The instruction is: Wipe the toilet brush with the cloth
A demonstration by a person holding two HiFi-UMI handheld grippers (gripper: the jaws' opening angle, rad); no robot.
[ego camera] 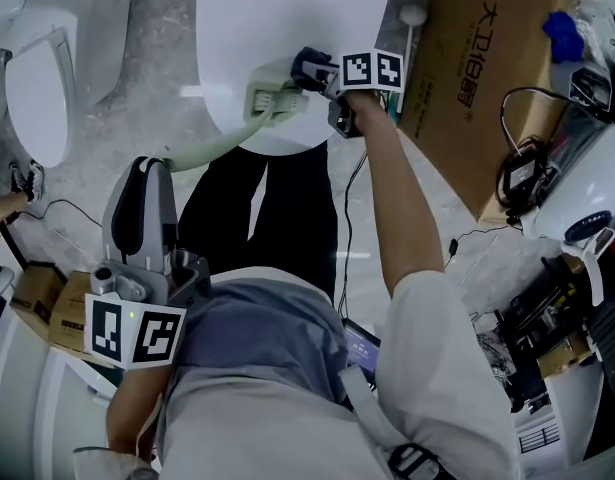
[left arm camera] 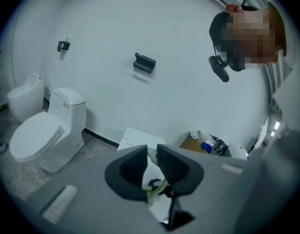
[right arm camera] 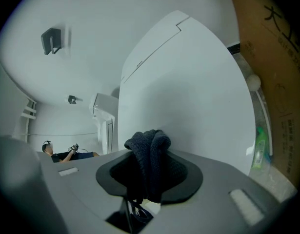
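The toilet brush has a pale green handle point(ego camera: 212, 148) and a pale head point(ego camera: 270, 99), which lies over the near edge of a white oval surface point(ego camera: 287, 18). My left gripper point(ego camera: 152, 168) is shut on the lower end of the handle. In the left gripper view a strip of the handle point(left arm camera: 152, 191) shows between the nearly closed jaws. My right gripper point(ego camera: 305, 73) is shut on a dark knitted cloth point(ego camera: 309, 64), right beside the brush head. In the right gripper view the cloth point(right arm camera: 149, 162) bulges up out of the jaws and hides the brush.
A white toilet point(ego camera: 37, 98) stands at the left, also seen as the toilet point(left arm camera: 42, 135) beside another. A cardboard box point(ego camera: 487, 68) leans at the right of the oval surface, with a white-knobbed stick point(ego camera: 412, 23) against it. Cables and white equipment point(ego camera: 577, 198) crowd the far right.
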